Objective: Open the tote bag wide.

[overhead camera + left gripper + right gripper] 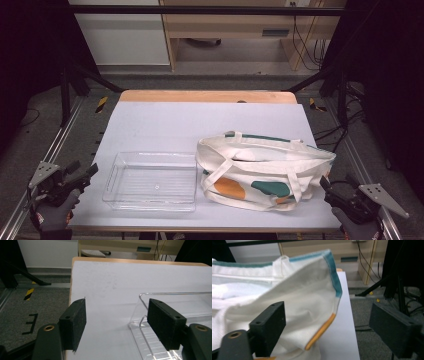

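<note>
A cream canvas tote bag with orange and green patches lies on its side at the table's front right. A clear plastic tray sits to its left, with nothing in it. My left gripper hovers open at the table's front left corner, just left of the tray; in the left gripper view its jaws straddle bare tabletop and the tray's near corner. My right gripper is open beside the bag's right end; the right gripper view has the bag's teal-edged corner close ahead, between the jaws, untouched.
The light grey table top has a wooden strip along its far edge. Black frame rails run along both sides, with floor and cables beyond. A wooden desk stands behind the table.
</note>
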